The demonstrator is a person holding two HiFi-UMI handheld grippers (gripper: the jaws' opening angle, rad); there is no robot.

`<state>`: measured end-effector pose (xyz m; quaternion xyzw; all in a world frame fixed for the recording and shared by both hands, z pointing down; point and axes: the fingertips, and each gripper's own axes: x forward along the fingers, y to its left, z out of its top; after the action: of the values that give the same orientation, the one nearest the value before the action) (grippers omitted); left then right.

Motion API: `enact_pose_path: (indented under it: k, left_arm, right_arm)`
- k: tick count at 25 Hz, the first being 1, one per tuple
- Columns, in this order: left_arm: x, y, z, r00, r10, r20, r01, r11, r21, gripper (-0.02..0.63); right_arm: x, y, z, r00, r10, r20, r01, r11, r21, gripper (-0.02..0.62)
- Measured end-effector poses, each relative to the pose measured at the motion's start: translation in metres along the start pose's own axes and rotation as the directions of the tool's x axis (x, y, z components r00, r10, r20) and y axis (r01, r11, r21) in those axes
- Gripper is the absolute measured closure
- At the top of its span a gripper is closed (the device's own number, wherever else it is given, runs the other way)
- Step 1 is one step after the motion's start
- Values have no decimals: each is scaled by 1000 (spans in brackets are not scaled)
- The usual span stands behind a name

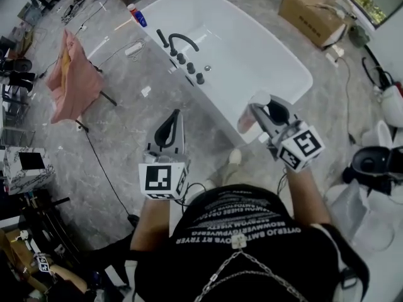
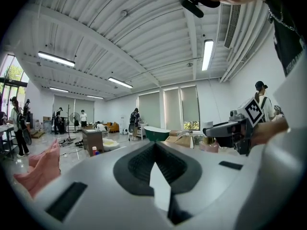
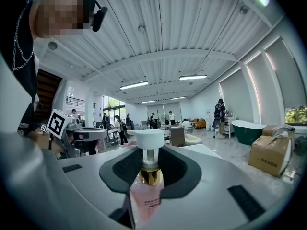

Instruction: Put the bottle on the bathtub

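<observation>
1. Floored in polished grey floor (image 3: 230, 153) around the cardboard box (image 3: 268, 155).
2. Walled with tall blinded windows (image 3: 273, 85) above the box, dark-green tub (image 3: 247, 131) just beyond it.
3. Lit by strip lights (image 3: 193, 77) on ribbed white ceiling (image 3: 158, 32) high over the box.

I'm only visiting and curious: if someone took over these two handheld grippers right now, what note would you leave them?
Left gripper: jaws together, empty, over the floor beside the tub.
Right gripper: shut on the pink pump bottle, which is upright, by the tub's near end.
Bathtub: white, faucet on its left rim.
Done: bottle is in the grip and close to the tub.
Left: set it on the tub's rim and open the jaws.
</observation>
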<state>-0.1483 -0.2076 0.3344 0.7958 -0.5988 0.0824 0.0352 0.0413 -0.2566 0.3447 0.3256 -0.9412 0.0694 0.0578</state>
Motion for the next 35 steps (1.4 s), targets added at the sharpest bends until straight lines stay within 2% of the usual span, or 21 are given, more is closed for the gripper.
enact_pose_path:
  k: [9, 14, 22, 29, 35]
  left_arm:
    - [25, 10, -18, 999, 37, -27, -38, 999, -32, 603]
    - [40, 9, -18, 998, 56, -16, -57, 997, -60, 603]
    - [56, 5, -35, 996, 68, -48, -72, 995, -67, 603]
    - [56, -11, -44, 995, 76, -70, -81, 994, -75, 603]
    - [59, -2, -54, 991, 97, -95, -106, 991, -86, 603]
  right_arm:
    - [41, -26, -40, 996, 44, -73, -42, 999, 25, 499]
    - [60, -39, -58, 993, 65, -101, -62, 997, 36, 499]
    - [87, -59, -99, 984, 92, -154, -84, 995, 54, 499]
    - [96, -76, -144, 975, 97, -201, -80, 993, 92, 499]
    - [121, -87, -176, 967, 95, -237, -73, 992, 102, 500]
